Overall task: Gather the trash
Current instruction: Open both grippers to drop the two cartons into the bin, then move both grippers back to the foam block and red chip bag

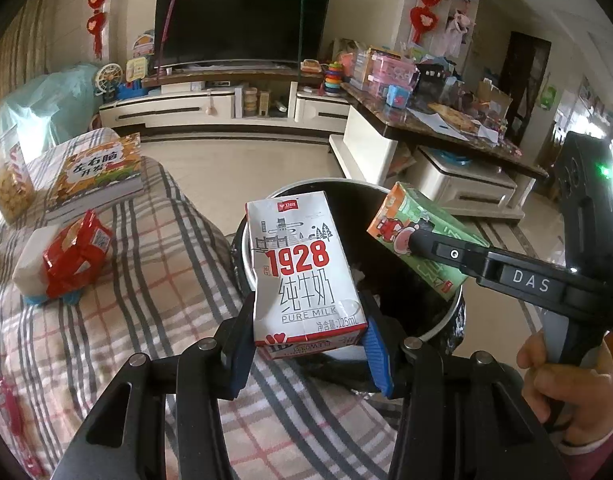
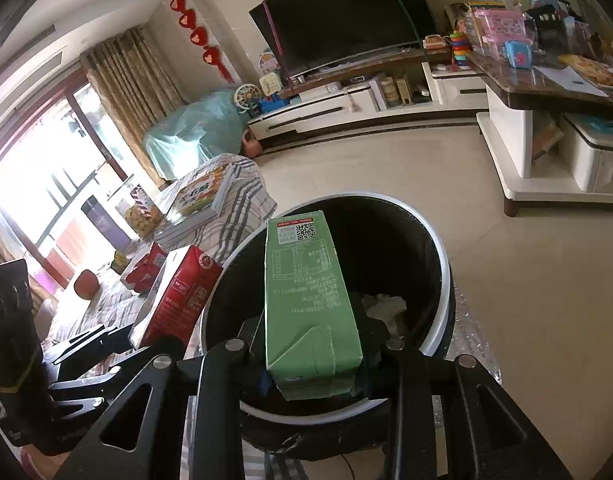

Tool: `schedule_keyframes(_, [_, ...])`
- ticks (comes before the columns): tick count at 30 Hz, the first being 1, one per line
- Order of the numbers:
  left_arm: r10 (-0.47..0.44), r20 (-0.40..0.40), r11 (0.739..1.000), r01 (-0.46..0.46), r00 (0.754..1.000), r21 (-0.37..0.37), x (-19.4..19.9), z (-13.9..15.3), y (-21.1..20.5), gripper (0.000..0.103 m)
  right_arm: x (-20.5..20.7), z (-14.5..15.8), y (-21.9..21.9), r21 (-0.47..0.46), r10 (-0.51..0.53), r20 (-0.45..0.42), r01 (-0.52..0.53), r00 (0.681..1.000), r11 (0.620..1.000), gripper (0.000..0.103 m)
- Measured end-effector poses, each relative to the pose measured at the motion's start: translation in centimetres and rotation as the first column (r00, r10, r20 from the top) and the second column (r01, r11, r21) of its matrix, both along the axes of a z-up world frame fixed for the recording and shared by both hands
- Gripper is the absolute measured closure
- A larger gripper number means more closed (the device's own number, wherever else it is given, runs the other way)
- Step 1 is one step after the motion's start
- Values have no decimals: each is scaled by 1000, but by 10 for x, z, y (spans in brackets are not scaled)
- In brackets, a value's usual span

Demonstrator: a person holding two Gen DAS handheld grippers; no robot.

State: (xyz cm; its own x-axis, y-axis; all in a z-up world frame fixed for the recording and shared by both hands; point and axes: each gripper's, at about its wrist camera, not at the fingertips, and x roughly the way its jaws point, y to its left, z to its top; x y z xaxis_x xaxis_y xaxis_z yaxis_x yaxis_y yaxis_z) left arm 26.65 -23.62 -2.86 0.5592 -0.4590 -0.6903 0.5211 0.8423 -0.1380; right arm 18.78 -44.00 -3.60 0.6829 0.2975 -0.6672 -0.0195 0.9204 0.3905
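My left gripper (image 1: 306,344) is shut on a white and red "1928" milk carton (image 1: 304,268), held upright over the near left rim of a round black trash bin (image 1: 434,334) with a white rim. My right gripper (image 2: 310,364) is shut on a green drink carton (image 2: 308,304), held above the bin's opening (image 2: 442,264). The right gripper with the green carton (image 1: 420,240) also shows in the left wrist view. The milk carton (image 2: 178,292) also shows in the right wrist view. Crumpled paper (image 2: 386,306) lies in the bin.
A plaid-covered surface (image 1: 146,300) beside the bin holds a red snack packet (image 1: 76,256), a book (image 1: 102,172) and a clear jar of biscuits (image 1: 6,180). A coffee table (image 1: 438,128) with clutter and a TV stand (image 1: 194,104) lie beyond on the tiled floor.
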Motion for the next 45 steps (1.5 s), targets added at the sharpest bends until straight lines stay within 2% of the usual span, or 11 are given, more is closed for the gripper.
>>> schedule_keyframes(10, [-33, 4, 999, 33, 999, 22, 10, -2, -18, 57, 9, -3, -8, 11, -14, -13, 14, 1000, 1000, 71])
schedule_keyframes(25, [-31, -18, 999, 31, 999, 22, 19, -6, -27, 56, 20, -9, -15, 8, -22, -27, 22, 999, 1000, 71])
schedule_keyframes(28, [-23, -19, 1000, 23, 1000, 11, 18, -4, -27, 53, 21, -9, -18, 24, -41, -29, 42, 999, 999, 67])
schedule_keyframes(30, [-16, -16, 1000, 16, 1000, 4, 18, -3, -25, 49, 22, -10, -21, 35, -56, -31, 57, 998, 998, 56])
schedule_keyframes(32, [-6, -12, 1000, 6, 1000, 2, 16, -3, -22, 43, 19, -8, -22, 37, -68, -20, 68, 998, 997, 36])
schedule_keyframes(38, [40, -8, 999, -41, 999, -26, 3, -5, 2, 36, 13, 1, -14, 45, -60, 8, 60, 998, 997, 26])
schedule_keyframes(45, [142, -3, 989, -142, 990, -45, -17, -8, 51, 29, 8, 11, 10, 48, -26, 34, 24, 999, 999, 20])
